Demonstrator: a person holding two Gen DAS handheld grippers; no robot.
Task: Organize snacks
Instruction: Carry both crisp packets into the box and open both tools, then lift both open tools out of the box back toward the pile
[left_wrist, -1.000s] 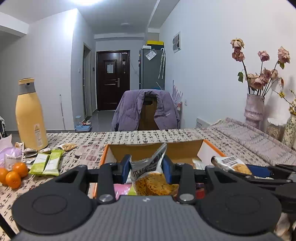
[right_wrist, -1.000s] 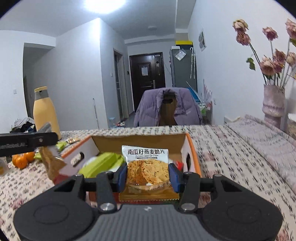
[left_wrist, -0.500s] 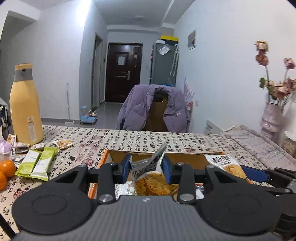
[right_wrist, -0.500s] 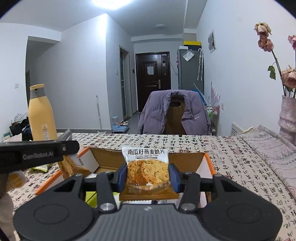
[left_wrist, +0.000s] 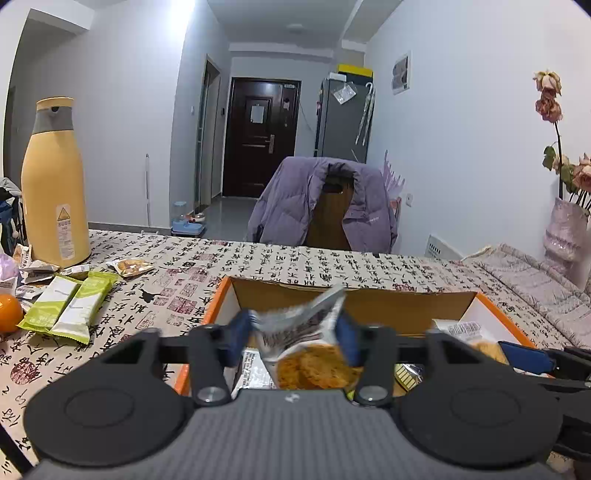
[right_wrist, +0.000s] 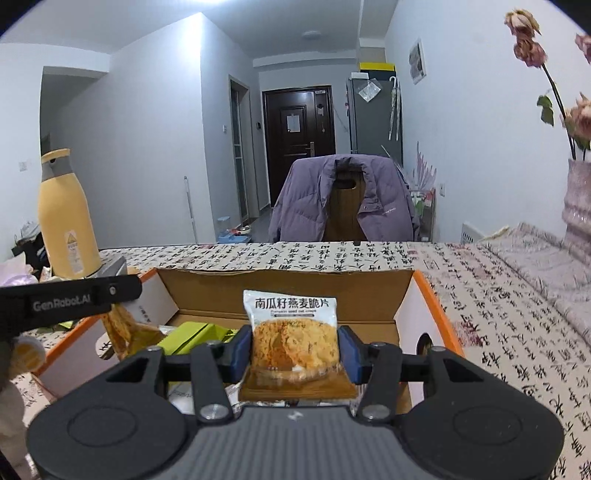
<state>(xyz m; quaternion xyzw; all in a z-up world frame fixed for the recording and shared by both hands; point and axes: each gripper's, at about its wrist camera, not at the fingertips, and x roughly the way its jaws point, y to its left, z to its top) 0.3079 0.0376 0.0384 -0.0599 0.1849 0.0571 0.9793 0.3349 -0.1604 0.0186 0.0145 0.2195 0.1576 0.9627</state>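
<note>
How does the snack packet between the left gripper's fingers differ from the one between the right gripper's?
The left packet is crumpled, tilted and blurred; the right packet stands flat and upright, its printed front readable. The left packet shows mostly silver foil; the right packet shows a white label. Both picture a round golden crisp and sit over the orange-edged box, jaws just opening.

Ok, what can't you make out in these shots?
- Left wrist view: crisp packet motion-blurred, print unreadable, as left gripper jaws have just been opening around it.
- Right wrist view: box floor hidden by right gripper, just opening around a second packet.
- Flowers cut by right edge.
</note>
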